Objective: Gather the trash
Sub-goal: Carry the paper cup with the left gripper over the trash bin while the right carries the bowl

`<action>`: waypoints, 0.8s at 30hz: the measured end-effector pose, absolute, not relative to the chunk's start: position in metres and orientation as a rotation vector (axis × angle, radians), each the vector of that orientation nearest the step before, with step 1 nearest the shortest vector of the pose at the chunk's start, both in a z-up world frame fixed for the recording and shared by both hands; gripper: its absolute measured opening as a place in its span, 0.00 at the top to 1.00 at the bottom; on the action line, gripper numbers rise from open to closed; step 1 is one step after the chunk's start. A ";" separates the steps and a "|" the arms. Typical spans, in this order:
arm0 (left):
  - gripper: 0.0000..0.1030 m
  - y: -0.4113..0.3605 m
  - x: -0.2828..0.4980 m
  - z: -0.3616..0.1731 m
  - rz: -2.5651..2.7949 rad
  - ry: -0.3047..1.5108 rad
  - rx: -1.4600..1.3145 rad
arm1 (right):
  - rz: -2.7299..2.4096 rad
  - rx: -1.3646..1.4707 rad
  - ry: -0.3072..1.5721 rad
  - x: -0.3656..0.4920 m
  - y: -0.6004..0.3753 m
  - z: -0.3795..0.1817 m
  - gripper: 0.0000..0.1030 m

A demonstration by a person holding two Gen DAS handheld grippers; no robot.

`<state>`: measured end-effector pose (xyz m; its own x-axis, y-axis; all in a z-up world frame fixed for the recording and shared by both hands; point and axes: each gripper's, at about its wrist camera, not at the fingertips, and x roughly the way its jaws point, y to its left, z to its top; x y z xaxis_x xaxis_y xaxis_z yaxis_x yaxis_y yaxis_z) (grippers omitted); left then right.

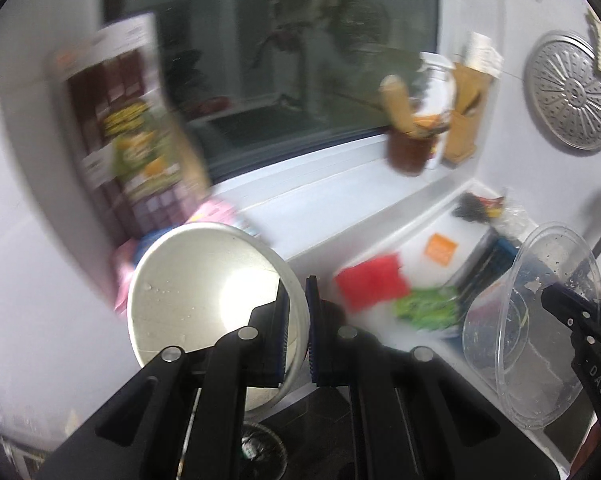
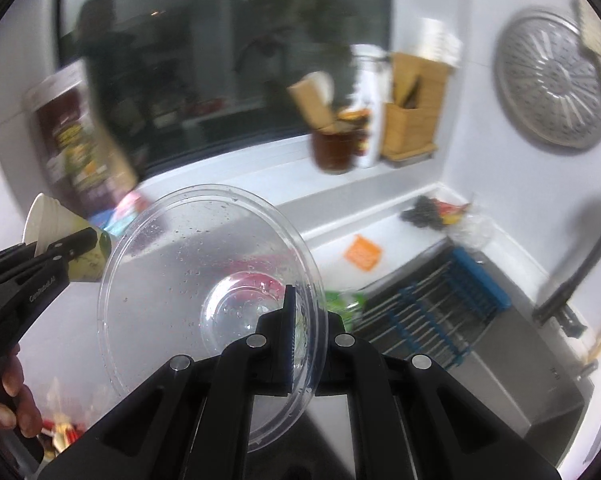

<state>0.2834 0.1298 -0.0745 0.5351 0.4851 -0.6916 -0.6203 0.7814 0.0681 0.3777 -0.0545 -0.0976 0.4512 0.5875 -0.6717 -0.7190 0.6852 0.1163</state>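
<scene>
I am carrying two pieces of trash at once, so by my reckoning the collecting step is half done and the drop-off is what remains. No bin shows clearly in either view, so the next move calls for finding one and keeping both rims pinched on the way.

My right gripper (image 2: 300, 320) is clenching the wall of the clear bowl (image 2: 204, 272), one pad inside and one outside; the bowl is fanning out toward ten o'clock from the jaws, wet with droplets.

My left gripper (image 1: 298, 316) is grasping the rim of the white cup (image 1: 204, 292) the same way, the cup's mouth opening toward nine o'clock.

On the counter (image 1: 324, 216), red (image 1: 370, 284), green (image 1: 424, 306) and orange (image 1: 440, 249) wrappers are lying at one o'clock, well apart from both jaws and not yet gathered.
</scene>
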 end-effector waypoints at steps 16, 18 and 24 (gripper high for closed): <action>0.92 0.206 0.123 -0.106 0.906 0.789 -0.302 | 1.050 -0.370 0.757 0.242 0.039 -0.121 0.96; 0.92 0.211 0.107 -0.112 0.931 0.796 -0.319 | 1.072 -0.389 0.757 0.229 0.046 -0.124 0.96; 0.92 0.221 0.074 -0.124 0.984 0.811 -0.353 | 1.122 -0.449 0.757 0.200 0.064 -0.135 0.96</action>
<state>0.0741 0.2206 -0.1245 0.2987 0.5978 -0.7439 -0.8447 0.5284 0.0855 0.1996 0.0643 -0.1346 0.2294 0.6353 -0.7374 -0.9214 0.3859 0.0458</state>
